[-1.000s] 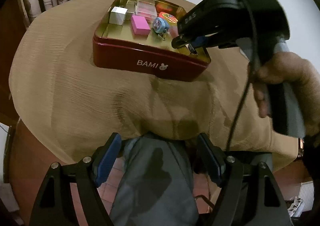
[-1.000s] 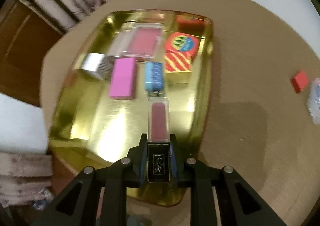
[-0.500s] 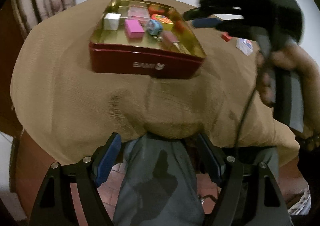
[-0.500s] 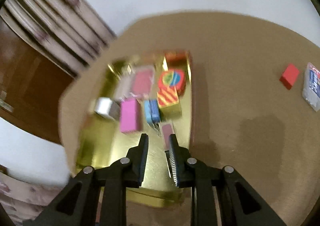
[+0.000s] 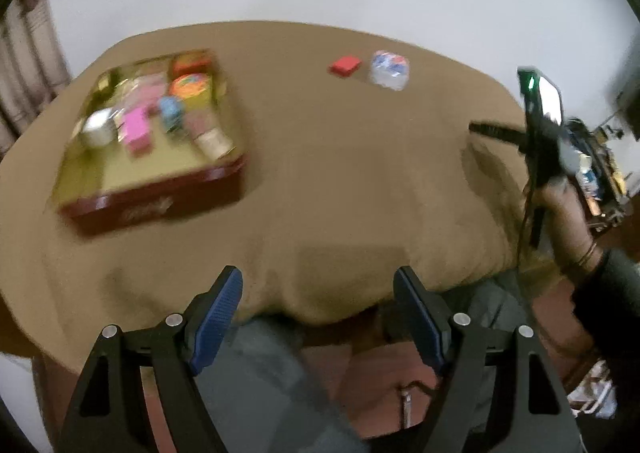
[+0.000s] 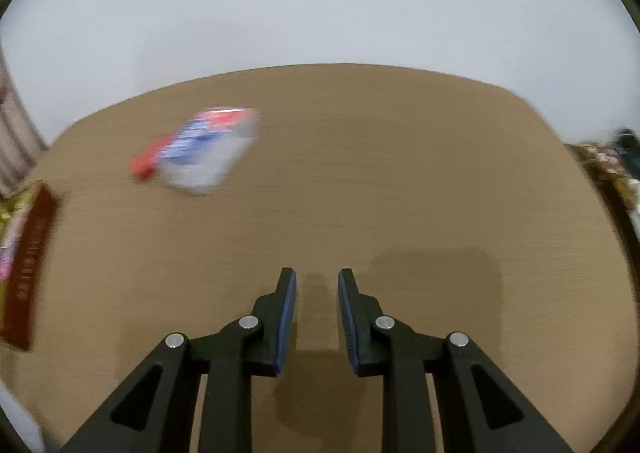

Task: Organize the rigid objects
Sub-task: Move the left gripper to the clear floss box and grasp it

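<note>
Left tongs (image 5: 318, 289): spread wide, empty, at the desk (image 5: 340, 173) edge. Right tongs (image 6: 317, 293): narrowly parted, empty, above the desk, well apart from the clear packet (image 6: 208, 153) and red tin (image 5: 156, 201).

My grippers: left gripper (image 5: 318, 307), right gripper (image 6: 317, 317); black frames, blue ribbed pads (image 6: 287, 317), silver screws (image 6: 248, 321).

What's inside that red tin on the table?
The red tin holds several small things: a pink block, a silver cube, a blue item and a round orange piece. Blur hides details, and anything beneath them is covered.
</note>
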Demonstrator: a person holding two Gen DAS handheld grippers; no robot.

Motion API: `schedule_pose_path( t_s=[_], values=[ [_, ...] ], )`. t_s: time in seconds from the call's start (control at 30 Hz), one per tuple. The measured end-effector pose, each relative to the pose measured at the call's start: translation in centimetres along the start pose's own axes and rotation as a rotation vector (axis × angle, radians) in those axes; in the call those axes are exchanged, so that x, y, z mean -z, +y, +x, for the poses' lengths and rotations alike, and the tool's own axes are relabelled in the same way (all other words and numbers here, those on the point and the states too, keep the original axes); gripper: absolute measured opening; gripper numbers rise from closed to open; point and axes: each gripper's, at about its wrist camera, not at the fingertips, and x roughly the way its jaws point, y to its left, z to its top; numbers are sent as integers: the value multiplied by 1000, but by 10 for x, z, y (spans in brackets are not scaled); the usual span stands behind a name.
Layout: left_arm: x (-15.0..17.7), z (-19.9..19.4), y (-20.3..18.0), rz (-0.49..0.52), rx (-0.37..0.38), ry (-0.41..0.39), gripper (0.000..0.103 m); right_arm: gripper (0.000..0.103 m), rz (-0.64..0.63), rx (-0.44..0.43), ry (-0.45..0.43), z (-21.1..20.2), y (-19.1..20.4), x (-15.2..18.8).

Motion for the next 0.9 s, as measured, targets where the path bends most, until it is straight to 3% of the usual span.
schedule_pose_path(
  t_s=[0.1,0.23,0.37,0.5,0.63,0.9],
  values=[
    [-36,10,-14,7,45,2,74,22,11,52,-12,10,-32,7],
    [-100,34,-36,19,104,1,74,23,101,-55,-49,9,-57,12],
    [-155,62,-63,83,52,-58,83,42,92,-123,-61,7,-59,16],
    [-206,106,-86,129,18,-57,83,46,104,-192,-71,6,-63,18],
    [-243,151,-104,162,21,15,84,46,117,-255,-87,4,-65,17],
    [-266,208,-115,225,-30,112,84,46,108,-315,-98,2,-64,15]
  ],
)
